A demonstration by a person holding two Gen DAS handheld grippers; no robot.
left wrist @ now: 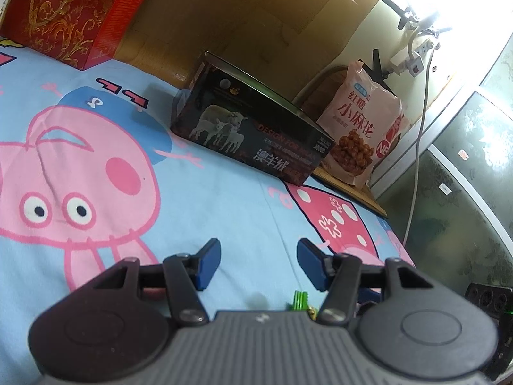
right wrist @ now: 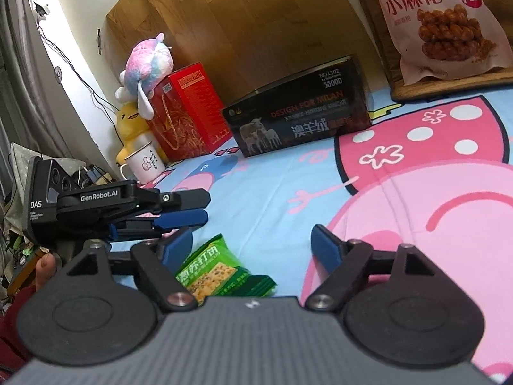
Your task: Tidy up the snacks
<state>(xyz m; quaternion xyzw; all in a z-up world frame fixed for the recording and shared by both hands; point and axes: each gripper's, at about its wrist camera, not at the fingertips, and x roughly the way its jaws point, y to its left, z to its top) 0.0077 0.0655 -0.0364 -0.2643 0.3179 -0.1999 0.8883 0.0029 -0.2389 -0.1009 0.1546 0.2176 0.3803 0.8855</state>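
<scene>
A green cracker packet (right wrist: 218, 269) lies flat on the cartoon bedsheet (right wrist: 272, 199). My right gripper (right wrist: 253, 243) stands open over it, with the packet low between the fingers, nearer the left finger (right wrist: 176, 243), and neither pad pressing on it. My left gripper (left wrist: 259, 256) is open with only sheet between its blue pads; in the right wrist view the left gripper (right wrist: 202, 211) sits just left of the packet. A green corner of the packet (left wrist: 299, 301) peeks out under it. A pink bag of fried twists (left wrist: 362, 128) stands upright beyond a black box (left wrist: 253, 128).
A red gift box (right wrist: 186, 112) stands against the wooden headboard (right wrist: 240, 32), with plush toys (right wrist: 144, 64) and a white mug (right wrist: 144, 162) beside it. The pink bag (right wrist: 439, 25) rests on a wooden seat (right wrist: 416, 91) at the bed's edge. A white cable (left wrist: 416, 144) hangs nearby.
</scene>
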